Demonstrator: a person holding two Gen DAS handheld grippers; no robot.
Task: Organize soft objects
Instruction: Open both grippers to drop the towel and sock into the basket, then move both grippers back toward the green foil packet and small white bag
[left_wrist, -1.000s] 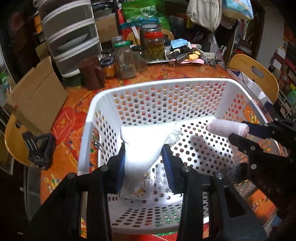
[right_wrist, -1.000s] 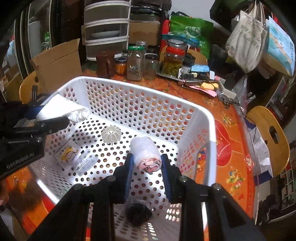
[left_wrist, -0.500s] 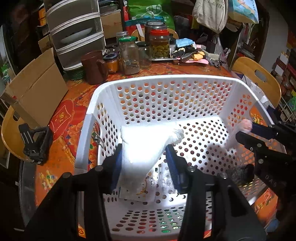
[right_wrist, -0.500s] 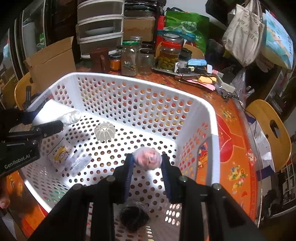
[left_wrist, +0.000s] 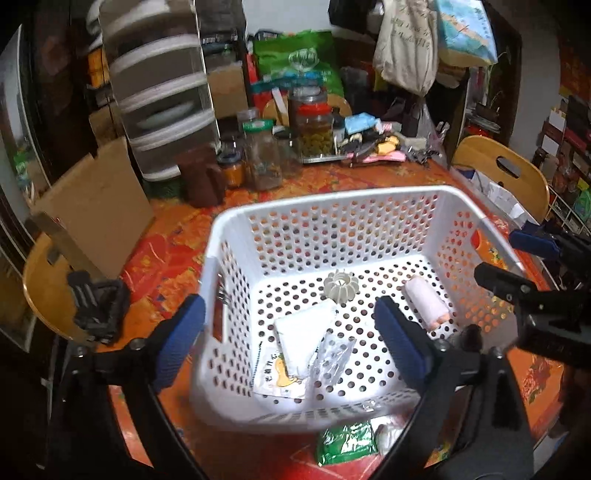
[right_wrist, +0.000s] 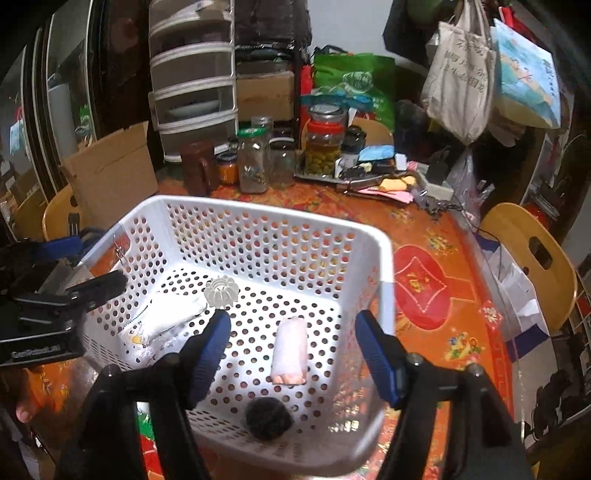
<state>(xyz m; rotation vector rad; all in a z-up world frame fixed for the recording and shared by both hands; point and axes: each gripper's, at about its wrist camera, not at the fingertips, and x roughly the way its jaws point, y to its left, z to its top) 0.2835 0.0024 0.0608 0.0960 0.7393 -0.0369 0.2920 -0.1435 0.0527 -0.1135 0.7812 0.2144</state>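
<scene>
- Left gripper (left_wrist: 291, 345): jaws have just been opening and now stand wide, holding nothing. The white pack (left_wrist: 303, 336) lies on the basket (left_wrist: 325, 206) floor below and between the pads, touching neither.
- Right gripper (right_wrist: 291, 354): jaws have also just been opening, about half spread, holding nothing. The pink roll (right_wrist: 290, 350) lies loose on the basket floor, midway between the pads and apart from both.
- The roll's long axis runs away from the right gripper, roughly in line with its fingers, its rolled end facing back toward the camera. In the left view the same roll sits just past the left gripper's right pad, well off its centre.
- The pack lies slantwise under the left gripper, one end on a printed sachet (left_wrist: 279, 373) with clear wrap (left_wrist: 330, 360) beside it.
- A white ribbed disc (left_wrist: 340, 290) lies just ahead of the pack; a dark fuzzy ball (right_wrist: 266, 419) lies nearer to the right gripper than the roll, low between its fingers.
- Judgement: both soft things look delivered into the basket. More seems to wait outside: a green packet (left_wrist: 345, 441) on the table just under the basket's near wall, below the left gripper, which is the nearer hand for it.
</scene>
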